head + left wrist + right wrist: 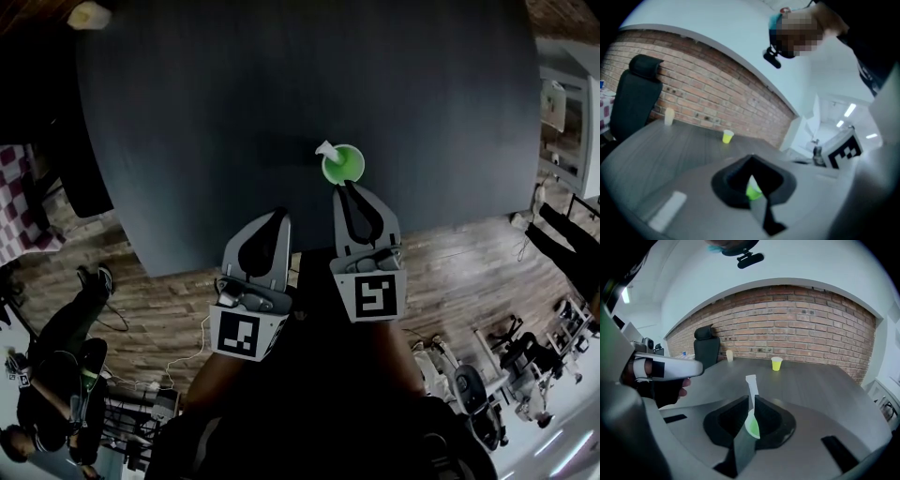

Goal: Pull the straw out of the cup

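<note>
A small green cup [343, 166] stands near the front edge of the dark table [281, 94]. A white straw [326, 149] leans out of it to the left. My right gripper [350, 188] is shut, its tips right at the cup's near rim. In the right gripper view the cup [752, 425] and the straw [751, 386] show through the slit between the tips of the right gripper [753, 400]. My left gripper [278, 217] is shut on nothing, left of the cup and nearer to me. In its own view the left gripper [751, 159] frames the cup [754, 190].
A yellow cup [776, 363] and a pale cup [729, 355] stand at the table's far side by a brick wall. A black chair [706, 345] is behind them. The table's front edge [234, 258] runs under both grippers. People stand on the floor at the left [56, 375].
</note>
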`<action>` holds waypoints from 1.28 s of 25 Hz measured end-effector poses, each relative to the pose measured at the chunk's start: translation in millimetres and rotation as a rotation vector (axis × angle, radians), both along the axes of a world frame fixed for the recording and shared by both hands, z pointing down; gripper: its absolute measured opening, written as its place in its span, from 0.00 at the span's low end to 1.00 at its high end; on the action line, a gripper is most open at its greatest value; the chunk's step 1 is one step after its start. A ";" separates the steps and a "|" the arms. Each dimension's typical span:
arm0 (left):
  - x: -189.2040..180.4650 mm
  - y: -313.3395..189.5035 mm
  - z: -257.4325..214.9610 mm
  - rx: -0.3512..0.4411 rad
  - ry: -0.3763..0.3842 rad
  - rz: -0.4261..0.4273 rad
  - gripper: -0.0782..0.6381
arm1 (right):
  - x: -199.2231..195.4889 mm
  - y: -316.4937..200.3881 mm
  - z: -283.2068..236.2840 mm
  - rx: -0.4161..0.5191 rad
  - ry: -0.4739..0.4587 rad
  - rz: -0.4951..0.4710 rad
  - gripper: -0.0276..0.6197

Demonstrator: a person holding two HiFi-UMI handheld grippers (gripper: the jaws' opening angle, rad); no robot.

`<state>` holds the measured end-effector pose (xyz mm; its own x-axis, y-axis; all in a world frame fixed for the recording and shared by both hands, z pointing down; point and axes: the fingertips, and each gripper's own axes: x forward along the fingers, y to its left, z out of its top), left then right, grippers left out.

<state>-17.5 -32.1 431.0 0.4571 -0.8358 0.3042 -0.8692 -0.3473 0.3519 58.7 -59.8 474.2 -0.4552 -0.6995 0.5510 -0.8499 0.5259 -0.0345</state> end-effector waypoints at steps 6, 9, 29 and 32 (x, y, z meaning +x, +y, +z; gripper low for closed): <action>-2.6 -5.6 10.1 -0.011 0.000 0.002 0.11 | -3.8 -3.7 15.7 -0.031 0.072 -0.048 0.06; -0.7 -7.7 14.4 -0.020 0.001 0.002 0.11 | -3.7 -5.6 22.8 -0.046 0.096 -0.074 0.10; -2.7 -12.9 27.8 -0.059 0.015 -0.012 0.11 | -4.8 -15.2 42.5 -0.065 0.164 -0.112 0.14; -3.0 -13.8 29.9 -0.062 0.011 -0.006 0.11 | -4.6 -18.8 43.7 -0.063 0.168 -0.117 0.14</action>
